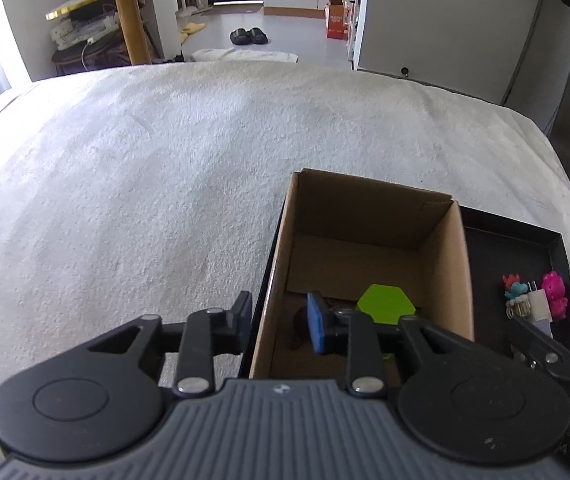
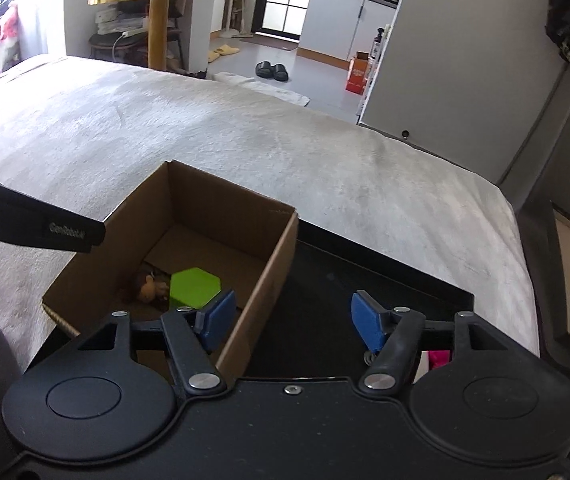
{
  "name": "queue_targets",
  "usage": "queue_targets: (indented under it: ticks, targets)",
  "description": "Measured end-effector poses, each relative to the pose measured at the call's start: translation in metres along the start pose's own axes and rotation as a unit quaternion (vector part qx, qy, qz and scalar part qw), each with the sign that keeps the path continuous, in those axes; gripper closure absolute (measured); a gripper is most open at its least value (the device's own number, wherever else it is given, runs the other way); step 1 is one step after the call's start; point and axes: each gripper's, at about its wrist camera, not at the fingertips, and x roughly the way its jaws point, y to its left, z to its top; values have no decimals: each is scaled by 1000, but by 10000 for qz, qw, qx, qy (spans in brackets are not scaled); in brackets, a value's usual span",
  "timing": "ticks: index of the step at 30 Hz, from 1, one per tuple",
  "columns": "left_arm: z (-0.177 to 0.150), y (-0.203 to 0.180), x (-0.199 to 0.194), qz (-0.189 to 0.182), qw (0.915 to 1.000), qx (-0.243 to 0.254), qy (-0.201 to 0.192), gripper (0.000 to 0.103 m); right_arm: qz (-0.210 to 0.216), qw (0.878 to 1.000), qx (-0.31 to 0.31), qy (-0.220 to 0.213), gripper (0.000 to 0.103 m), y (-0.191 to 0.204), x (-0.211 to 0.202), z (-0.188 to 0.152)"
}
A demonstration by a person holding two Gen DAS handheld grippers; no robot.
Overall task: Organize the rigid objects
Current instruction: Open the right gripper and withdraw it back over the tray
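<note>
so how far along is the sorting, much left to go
Partly done. The cardboard box already holds a green hexagon piece and a brown toy. Nothing is in hand: the left gripper and right gripper are both open. The small toys in the black tray are left.

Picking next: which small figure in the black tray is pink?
The pink figure at the cluster's right end, nearest the black tray's wall; the others are red-and-blue and white.

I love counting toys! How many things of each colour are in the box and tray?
Green hexagonal block: 1
Brown monkey toy: 1
Pink figure: 1
Red-and-blue figure: 1
White plug: 1
Total: 5
</note>
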Motion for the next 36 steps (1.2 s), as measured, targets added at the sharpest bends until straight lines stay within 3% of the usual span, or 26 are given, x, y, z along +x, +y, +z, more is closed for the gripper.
queue_targets:
  ticks: [5,12,21,36]
  targets:
    - [-7,-10,-11,19,9999,138,-48,59,2,9998,154,-107,37,-10,-10,-10]
    - [-16,-22,-22,75,9993,334,-125,38,-9,9987,479,-194,23,-26,-19,-27]
    - [-28,-37,-26,80,9979,604,-202,29,-141,9971,723,-170,18,-42,-12,-51]
    - [-34,-54,-15,291,9951,945,-66,26,-255,9898,1382,-234,14,-71,14,-90]
